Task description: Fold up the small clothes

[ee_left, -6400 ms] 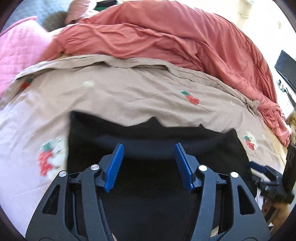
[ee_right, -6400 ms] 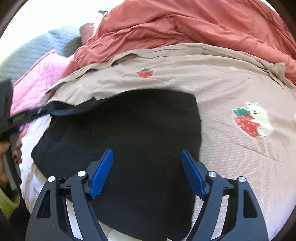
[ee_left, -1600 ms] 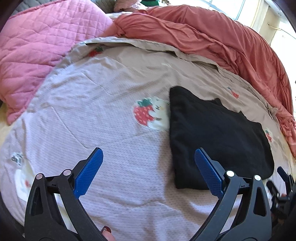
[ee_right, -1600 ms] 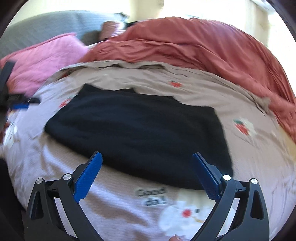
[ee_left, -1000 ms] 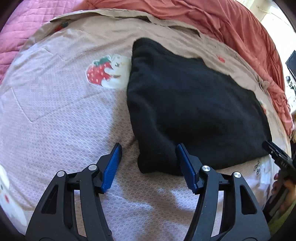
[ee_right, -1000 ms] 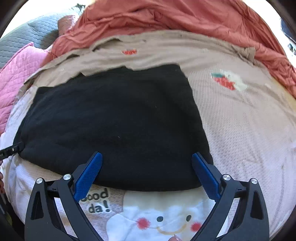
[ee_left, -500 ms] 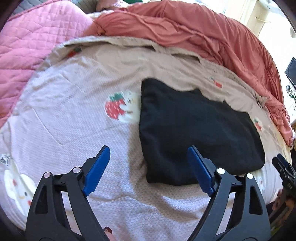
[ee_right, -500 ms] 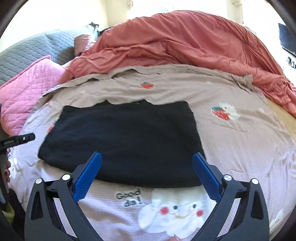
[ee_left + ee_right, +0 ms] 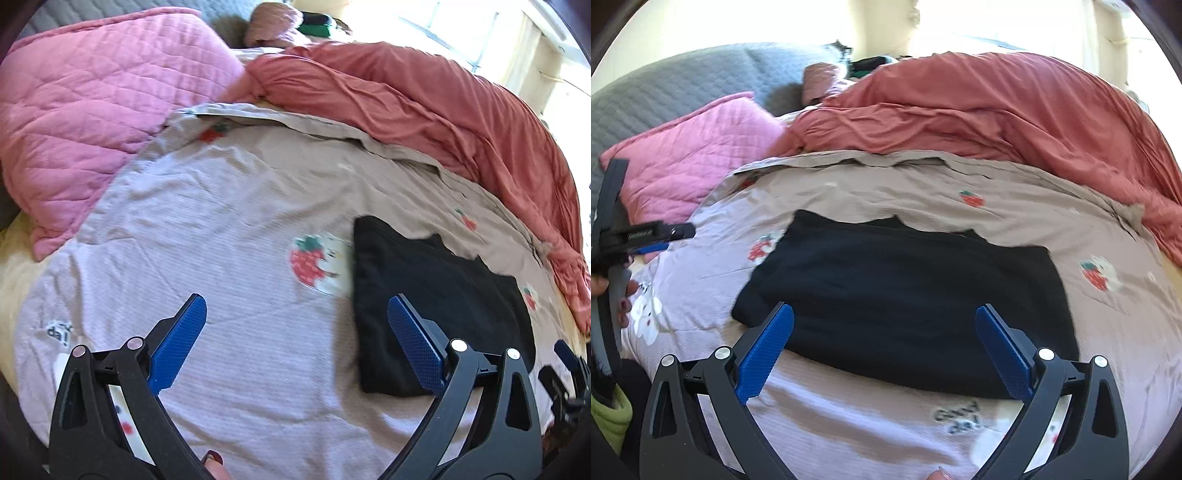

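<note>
Both tools clear of the folded garment, nothing gripped.

Left tool [image 9: 295, 343]: jaws opening, nothing between them, over bare beige strawberry-print bedspread [image 9: 221, 221] left of the folded black knit garment [image 9: 436, 306]. Right tool [image 9: 884, 354] spread wide, empty, above the garment's near edge, probably backed off to check the fold. Beyond the garment: rumpled terracotta duvet [image 9: 997, 110], pink quilted blanket [image 9: 92, 92].

You see strong daylight pouring from the window [image 9: 476, 33] behind the bed, blown out to white glare. Both fisheye views curve hard and darken at their rims, with slight motion blur softening the bedspread [image 9: 886, 192].
</note>
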A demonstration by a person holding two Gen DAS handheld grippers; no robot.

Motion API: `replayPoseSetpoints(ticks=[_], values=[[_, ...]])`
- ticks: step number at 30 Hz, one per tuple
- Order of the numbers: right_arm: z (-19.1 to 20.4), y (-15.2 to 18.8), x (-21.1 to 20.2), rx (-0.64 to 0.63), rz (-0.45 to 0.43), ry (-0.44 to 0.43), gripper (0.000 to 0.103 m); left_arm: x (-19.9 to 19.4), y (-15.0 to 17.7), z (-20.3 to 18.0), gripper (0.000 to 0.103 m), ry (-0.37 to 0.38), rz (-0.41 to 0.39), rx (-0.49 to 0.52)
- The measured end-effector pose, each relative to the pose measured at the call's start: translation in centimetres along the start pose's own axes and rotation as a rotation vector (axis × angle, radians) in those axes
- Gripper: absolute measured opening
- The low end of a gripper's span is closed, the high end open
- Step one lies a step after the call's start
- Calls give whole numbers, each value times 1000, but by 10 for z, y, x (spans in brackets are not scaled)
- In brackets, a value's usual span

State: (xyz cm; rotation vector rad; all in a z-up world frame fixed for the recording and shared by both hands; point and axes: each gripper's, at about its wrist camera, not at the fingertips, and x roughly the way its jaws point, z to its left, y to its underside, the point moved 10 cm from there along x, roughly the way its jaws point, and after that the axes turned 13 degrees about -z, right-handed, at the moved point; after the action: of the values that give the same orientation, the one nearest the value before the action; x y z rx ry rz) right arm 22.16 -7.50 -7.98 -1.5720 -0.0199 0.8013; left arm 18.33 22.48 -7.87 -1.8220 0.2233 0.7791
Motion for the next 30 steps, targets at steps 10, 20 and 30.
replayPoseSetpoints(ticks=[10,20,30], values=[[64,13,24,-98,41,-63,98,6,-12,42,93,-52,-13,-53],[116,50,54,-250,130,-117,98,31,-7,64,93,-67,21,-108],[122,94,78,-380,206,-83,98,60,-1,39,93,2,50,-110]])
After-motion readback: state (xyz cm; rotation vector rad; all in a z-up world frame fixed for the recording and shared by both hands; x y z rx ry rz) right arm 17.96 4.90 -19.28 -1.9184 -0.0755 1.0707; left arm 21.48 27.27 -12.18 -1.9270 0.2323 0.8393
